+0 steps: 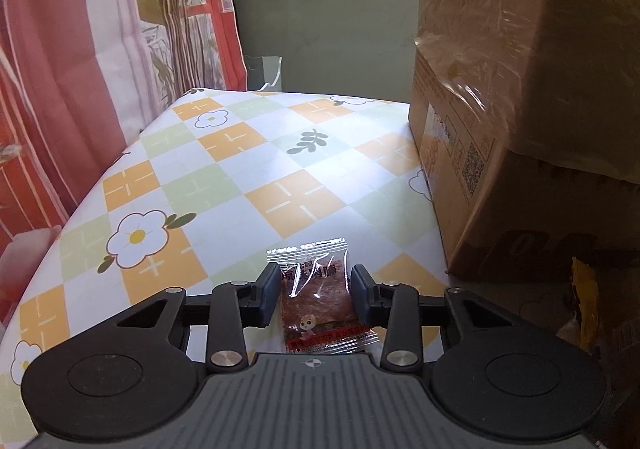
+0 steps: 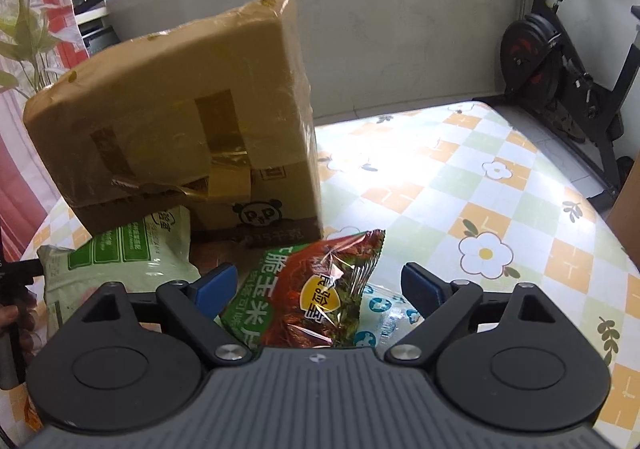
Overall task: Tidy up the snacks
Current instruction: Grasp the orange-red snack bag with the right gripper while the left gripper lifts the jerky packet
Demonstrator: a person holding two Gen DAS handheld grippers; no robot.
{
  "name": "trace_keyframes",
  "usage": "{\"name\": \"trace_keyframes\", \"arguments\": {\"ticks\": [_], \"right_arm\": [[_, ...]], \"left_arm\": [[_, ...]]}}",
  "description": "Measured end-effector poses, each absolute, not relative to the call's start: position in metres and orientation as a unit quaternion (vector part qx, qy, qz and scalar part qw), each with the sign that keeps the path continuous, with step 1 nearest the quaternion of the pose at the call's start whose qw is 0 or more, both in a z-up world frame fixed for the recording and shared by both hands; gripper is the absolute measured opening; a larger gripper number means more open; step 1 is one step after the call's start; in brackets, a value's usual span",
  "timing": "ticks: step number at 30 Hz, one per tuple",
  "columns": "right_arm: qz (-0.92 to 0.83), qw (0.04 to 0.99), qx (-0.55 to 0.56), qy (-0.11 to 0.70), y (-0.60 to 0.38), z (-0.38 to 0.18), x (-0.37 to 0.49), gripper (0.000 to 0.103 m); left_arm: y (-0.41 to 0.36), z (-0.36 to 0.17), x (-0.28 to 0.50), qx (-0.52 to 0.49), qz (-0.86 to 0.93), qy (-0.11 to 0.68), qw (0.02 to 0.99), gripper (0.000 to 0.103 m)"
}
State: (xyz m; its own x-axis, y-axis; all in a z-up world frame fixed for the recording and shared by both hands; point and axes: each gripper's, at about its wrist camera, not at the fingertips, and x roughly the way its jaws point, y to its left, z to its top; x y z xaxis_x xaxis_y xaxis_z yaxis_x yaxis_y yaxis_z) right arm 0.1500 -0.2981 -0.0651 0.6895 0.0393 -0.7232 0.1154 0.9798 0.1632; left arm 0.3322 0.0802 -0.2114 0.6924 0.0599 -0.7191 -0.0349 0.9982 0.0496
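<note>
My left gripper (image 1: 315, 291) clamps jerky packet (image 1: 320, 299), lower centre of frame, over checkered tablecloth (image 1: 224, 177). My right gripper (image 2: 320, 291) spread wide, red-green snack bag (image 2: 316, 289) between fingers, cardboard box (image 2: 176, 117) upper left.

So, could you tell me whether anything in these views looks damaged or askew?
Yes: the cardboard box has a torn seam with tape peeling along its front, and its upper part leans over the green snack bag. The jerky packet between the left tongs looks intact.

Daylit, tabletop glare, fisheye-bent edges
</note>
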Motion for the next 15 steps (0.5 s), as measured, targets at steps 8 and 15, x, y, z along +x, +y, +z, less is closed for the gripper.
{"name": "trace_keyframes", "arguments": {"ticks": [8,15], "right_arm": [[0.0,0.89,0.125,0.438,-0.309,-0.087,0.178,0.09],[0.02,0.871,0.166,0.462,-0.308,-0.106,0.188,0.09]], "left_arm": [[0.094,-0.209,0.31,0.017,-0.002,0.386,0.922,0.039],[0.096,-0.204,0.292,0.028,-0.023,0.377,0.925,0.039]]}}
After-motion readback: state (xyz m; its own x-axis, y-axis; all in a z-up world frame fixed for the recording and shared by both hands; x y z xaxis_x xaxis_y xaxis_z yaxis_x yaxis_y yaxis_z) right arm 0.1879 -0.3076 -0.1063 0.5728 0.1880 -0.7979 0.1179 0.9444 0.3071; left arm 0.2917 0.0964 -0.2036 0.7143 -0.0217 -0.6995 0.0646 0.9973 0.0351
